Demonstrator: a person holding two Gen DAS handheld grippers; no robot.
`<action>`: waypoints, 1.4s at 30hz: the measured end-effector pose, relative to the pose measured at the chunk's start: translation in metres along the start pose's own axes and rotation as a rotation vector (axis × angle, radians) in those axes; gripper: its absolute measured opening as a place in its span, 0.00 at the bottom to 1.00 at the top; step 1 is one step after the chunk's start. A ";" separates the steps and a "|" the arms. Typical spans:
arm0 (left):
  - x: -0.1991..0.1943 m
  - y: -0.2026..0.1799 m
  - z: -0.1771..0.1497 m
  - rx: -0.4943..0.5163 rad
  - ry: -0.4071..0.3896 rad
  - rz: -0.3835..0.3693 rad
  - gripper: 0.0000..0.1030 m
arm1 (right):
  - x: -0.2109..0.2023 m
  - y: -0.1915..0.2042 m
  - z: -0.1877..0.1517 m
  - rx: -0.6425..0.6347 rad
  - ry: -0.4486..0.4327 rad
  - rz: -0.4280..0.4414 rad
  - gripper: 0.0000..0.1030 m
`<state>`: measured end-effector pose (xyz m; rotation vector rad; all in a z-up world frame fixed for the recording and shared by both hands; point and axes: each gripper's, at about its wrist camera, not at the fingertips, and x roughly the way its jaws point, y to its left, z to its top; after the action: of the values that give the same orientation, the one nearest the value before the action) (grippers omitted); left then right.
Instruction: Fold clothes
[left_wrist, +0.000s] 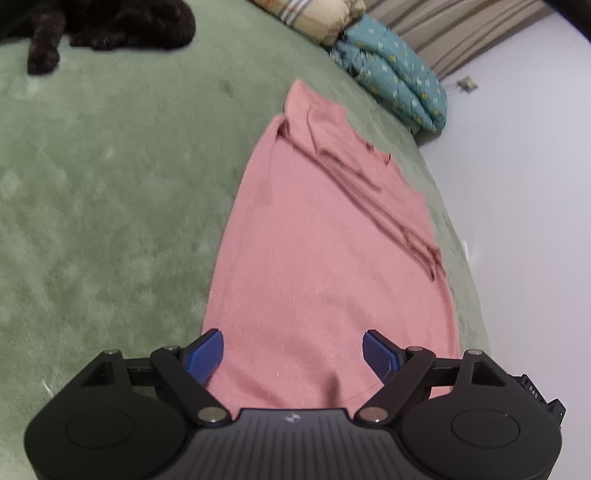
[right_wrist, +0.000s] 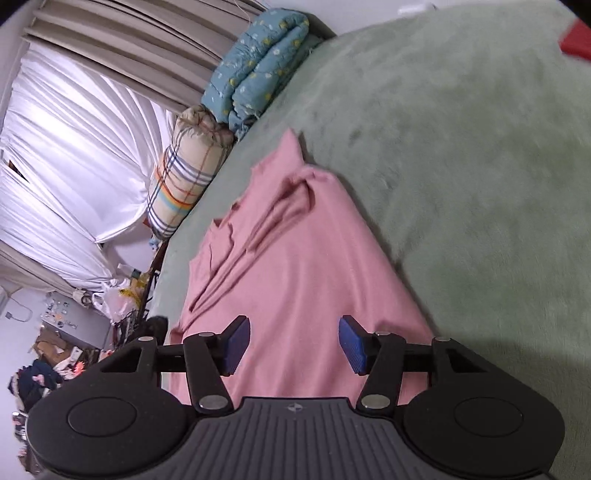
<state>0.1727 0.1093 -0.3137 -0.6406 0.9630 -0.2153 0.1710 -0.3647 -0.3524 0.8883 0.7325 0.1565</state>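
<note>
Left gripper (left_wrist: 293, 354) and right gripper (right_wrist: 294, 343) both hang with jaws apart, nothing clamped, above the near end of the pink garment (left_wrist: 325, 266). It lies lengthwise on the green blanket (left_wrist: 110, 184), far end rumpled. Recommend smoothing those creases before folding.

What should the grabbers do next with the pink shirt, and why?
Probably lower both and pinch the near edge of the pink shirt to fold it away. It lies long and already narrowed on the green blanket, and both the left gripper and right gripper hover open, holding nothing.
</note>
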 end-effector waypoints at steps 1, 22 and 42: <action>-0.002 -0.001 0.004 0.001 -0.015 0.000 0.80 | 0.003 0.003 0.009 -0.016 -0.009 -0.014 0.51; 0.229 -0.068 0.308 0.452 -0.117 0.280 0.80 | 0.253 0.073 0.240 -0.482 0.053 -0.181 0.53; 0.287 -0.038 0.347 0.270 0.043 0.101 0.14 | 0.284 0.062 0.238 -0.311 0.138 -0.151 0.60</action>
<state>0.6230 0.0941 -0.3505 -0.3400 0.9841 -0.2651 0.5465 -0.3623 -0.3553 0.5279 0.8733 0.1928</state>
